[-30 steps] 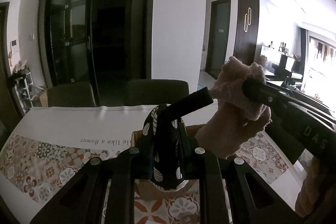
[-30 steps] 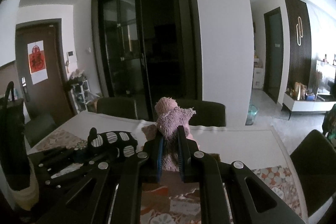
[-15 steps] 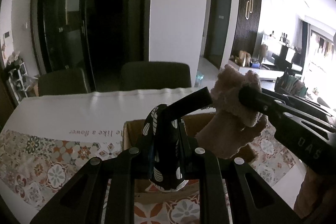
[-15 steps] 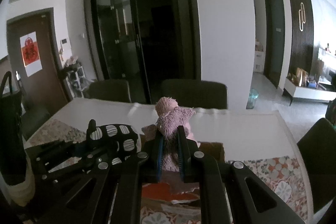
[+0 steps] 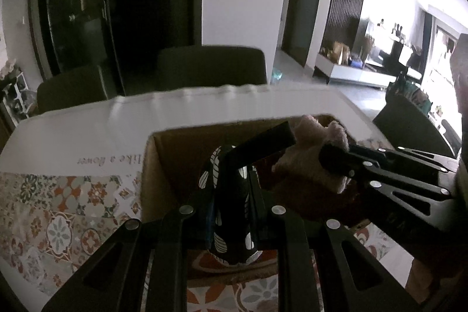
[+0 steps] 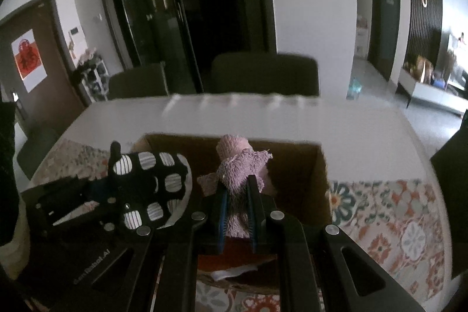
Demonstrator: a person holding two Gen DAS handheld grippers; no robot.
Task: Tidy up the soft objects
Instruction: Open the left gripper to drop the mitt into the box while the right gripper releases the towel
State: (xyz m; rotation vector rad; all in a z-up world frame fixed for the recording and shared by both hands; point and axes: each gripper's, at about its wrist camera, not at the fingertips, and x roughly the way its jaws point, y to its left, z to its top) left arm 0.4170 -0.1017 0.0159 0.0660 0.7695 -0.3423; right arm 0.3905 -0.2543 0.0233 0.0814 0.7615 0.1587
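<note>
My left gripper is shut on a black cloth with white leaf prints, held over the open cardboard box. From the right wrist view the same black patterned cloth hangs at the left, over the box's left side. My right gripper is shut on a fuzzy pink cloth, also above the cardboard box. In the left wrist view the pink cloth and the right gripper reach in from the right, just beyond my left fingers.
The box sits on a table with a patterned floral runner and a white cloth bearing printed words. Two dark chairs stand behind the far table edge. A red item lies at the box's bottom.
Both grippers have come down and forward with their cloths, from above the table to just over the box opening. The box now fills much more of both views.
</note>
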